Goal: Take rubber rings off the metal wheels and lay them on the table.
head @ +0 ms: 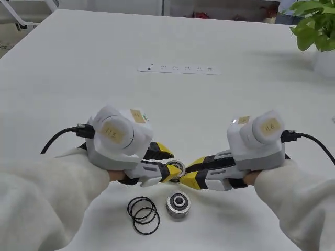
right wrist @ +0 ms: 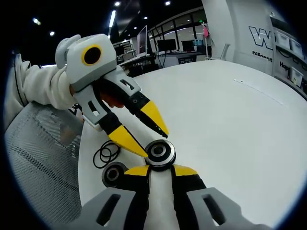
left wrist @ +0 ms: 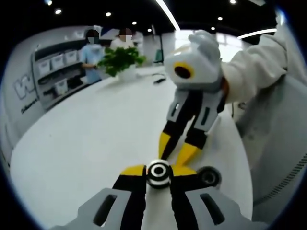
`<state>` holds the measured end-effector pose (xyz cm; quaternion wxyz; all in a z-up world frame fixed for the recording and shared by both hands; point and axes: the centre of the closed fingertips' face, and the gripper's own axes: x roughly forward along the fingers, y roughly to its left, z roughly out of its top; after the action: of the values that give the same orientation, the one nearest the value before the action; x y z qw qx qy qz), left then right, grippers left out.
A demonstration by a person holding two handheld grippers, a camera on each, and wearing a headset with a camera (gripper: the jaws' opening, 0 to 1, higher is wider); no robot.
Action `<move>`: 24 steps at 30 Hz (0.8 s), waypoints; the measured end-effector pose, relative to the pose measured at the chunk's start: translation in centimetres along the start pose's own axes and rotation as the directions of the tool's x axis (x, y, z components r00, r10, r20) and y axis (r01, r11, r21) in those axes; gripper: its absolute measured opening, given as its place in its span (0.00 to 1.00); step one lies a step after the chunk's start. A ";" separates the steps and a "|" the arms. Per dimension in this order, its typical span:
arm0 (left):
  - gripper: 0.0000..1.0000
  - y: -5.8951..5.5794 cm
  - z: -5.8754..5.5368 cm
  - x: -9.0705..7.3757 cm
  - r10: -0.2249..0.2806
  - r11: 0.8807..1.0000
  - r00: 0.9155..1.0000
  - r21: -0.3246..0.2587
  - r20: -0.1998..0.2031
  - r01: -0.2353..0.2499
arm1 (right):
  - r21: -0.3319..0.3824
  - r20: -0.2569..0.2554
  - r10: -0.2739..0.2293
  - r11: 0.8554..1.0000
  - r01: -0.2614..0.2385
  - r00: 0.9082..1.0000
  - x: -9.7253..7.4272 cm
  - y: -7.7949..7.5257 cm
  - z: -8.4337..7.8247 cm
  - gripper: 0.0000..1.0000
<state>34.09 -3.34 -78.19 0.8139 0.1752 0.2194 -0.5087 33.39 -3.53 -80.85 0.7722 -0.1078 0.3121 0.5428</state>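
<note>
A metal wheel (right wrist: 160, 152) is seen at the yellow tips of the right gripper (right wrist: 160, 168), flanked by the fingers (right wrist: 128, 139) of the left gripper (right wrist: 155, 144). Black rubber rings (right wrist: 106, 154) and a second wheel (right wrist: 114, 174) are laid beside each other on the white counter (right wrist: 230, 124).

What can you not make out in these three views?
1. Held wheel: in the head view yellow jaws cover its rim; grip and any ring unclear.
2. Rubber rings: overlapping in the head view, tiny in the right gripper view; count uncertain.
3. Far white strip: head view, markings too small.
</note>
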 end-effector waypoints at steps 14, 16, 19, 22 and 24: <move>0.15 0.0 -0.9 0.2 -0.002 1.000 1.000 -0.026 -0.018 0.002 | -0.028 -0.001 -0.006 1.000 0.006 1.000 0.0 -0.2 -0.1 0.06; 0.15 0.0 -0.9 0.2 -0.002 1.000 1.000 -0.025 -0.015 0.002 | -0.035 0.004 -0.014 0.999 0.014 1.000 -0.1 -0.4 0.0 0.02; 0.15 0.0 -0.9 0.2 -0.002 1.000 1.000 -0.024 -0.013 0.002 | -0.037 -0.002 -0.020 0.999 0.020 1.000 0.0 -0.5 -0.1 0.01; 0.15 -0.1 -0.9 0.1 -0.001 1.000 1.000 -0.021 -0.013 0.000 | -0.036 -0.008 -0.025 0.999 0.025 1.000 0.1 -0.6 -0.1 0.00; 0.15 -0.1 -1.0 0.1 0.000 1.000 1.000 -0.020 -0.015 -0.001 | -0.022 -0.011 -0.029 0.999 0.028 1.000 0.1 -0.7 -0.1 0.00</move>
<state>33.90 -2.97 -79.10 0.8140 0.1711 0.2304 -0.5050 33.98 -3.81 -81.13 0.7769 -0.1237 0.3091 0.5344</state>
